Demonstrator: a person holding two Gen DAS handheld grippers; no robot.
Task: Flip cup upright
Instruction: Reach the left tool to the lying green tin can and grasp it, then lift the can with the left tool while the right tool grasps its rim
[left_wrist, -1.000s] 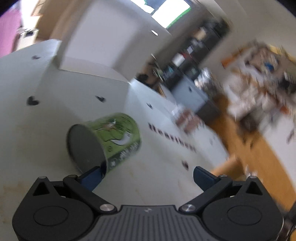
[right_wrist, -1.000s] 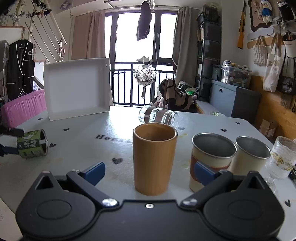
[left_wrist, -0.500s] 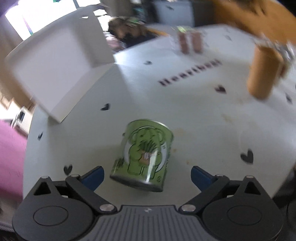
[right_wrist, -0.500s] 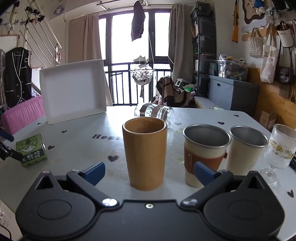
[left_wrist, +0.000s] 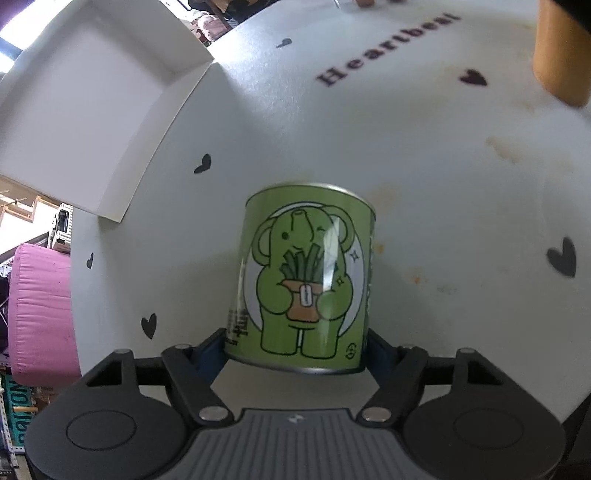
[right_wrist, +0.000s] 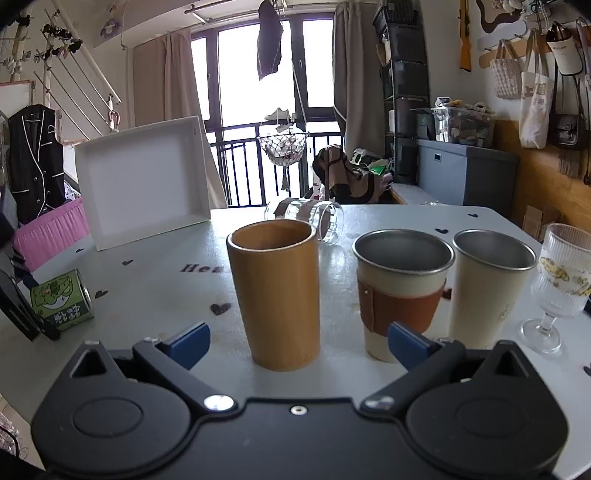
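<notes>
The left gripper (left_wrist: 297, 345) clamps the green cup (left_wrist: 304, 277) low across its sides — a grip suited to rotating it. The cup lies tilted on the worktop (left_wrist: 424, 206). The right gripper (right_wrist: 297, 338) hangs open, empty.

white table (right_wrist: 155, 280) — cups, tray (right_wrist: 144, 181), glass (right_wrist: 561, 280)

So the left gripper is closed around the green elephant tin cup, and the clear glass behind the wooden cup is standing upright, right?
Not quite. The left gripper does clasp the green elephant tin cup, but the clear glass lies on its side behind the tall wooden cup, as the right wrist view shows.
</notes>
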